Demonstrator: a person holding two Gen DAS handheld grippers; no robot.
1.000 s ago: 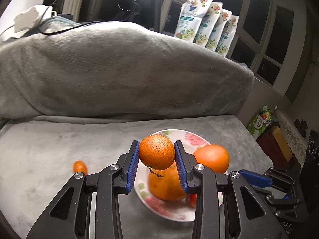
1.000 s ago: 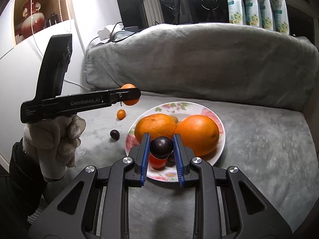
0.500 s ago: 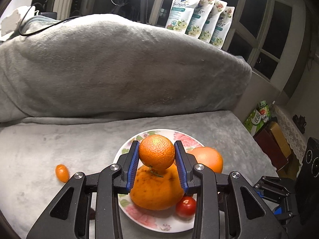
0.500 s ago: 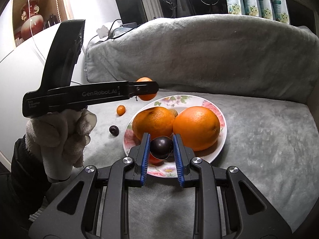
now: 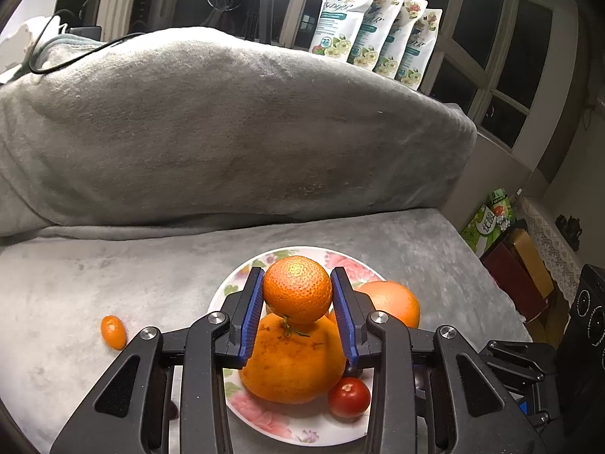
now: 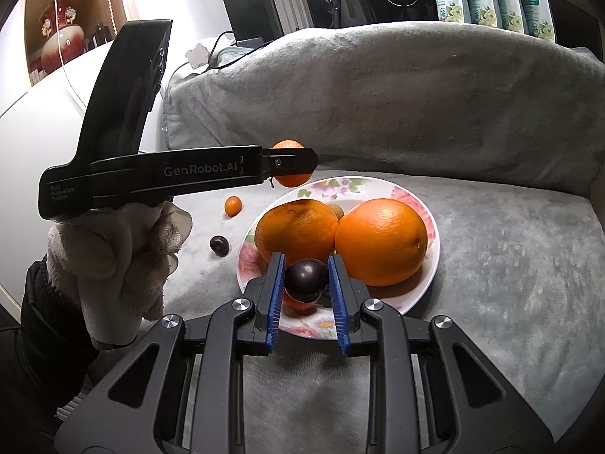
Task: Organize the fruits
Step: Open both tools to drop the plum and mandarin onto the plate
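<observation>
1. A kumquat [image 5: 112, 331] is seen lying on the grey blanket [image 5: 113, 272], left of the plate [image 5: 242, 283] and apart from it.
2. A dark grape [image 6: 219, 245] is seen on the blanket nearer the plate's left rim, not touching it.
3. The left gripper [image 5: 298, 289] is clamped on a mandarin [image 5: 297, 289], which is pinched between the blue pads [image 5: 252, 317]. The mandarin is held above the plate, over its far left part, clear of the fruit below.
4. A gloved hand [image 6: 113, 261] is seen around the left gripper's handle in the right wrist view.
5. On the floral plate, a large citrus [image 6: 297, 229] is placed at the left and an orange [image 6: 381, 241] at the right, the two touching. A small tan fruit [image 6: 335, 210] is partly hidden behind them.
6. A cherry tomato [image 5: 348, 397] is seen at the plate's near edge, against the large citrus.
7. The right gripper [image 6: 306, 280] is clamped on a plum [image 6: 305, 279], held just above the tomato at the plate's near rim.
8. Four pouches [image 5: 378, 26] are stood in a row behind the blanket's raised fold.
</observation>
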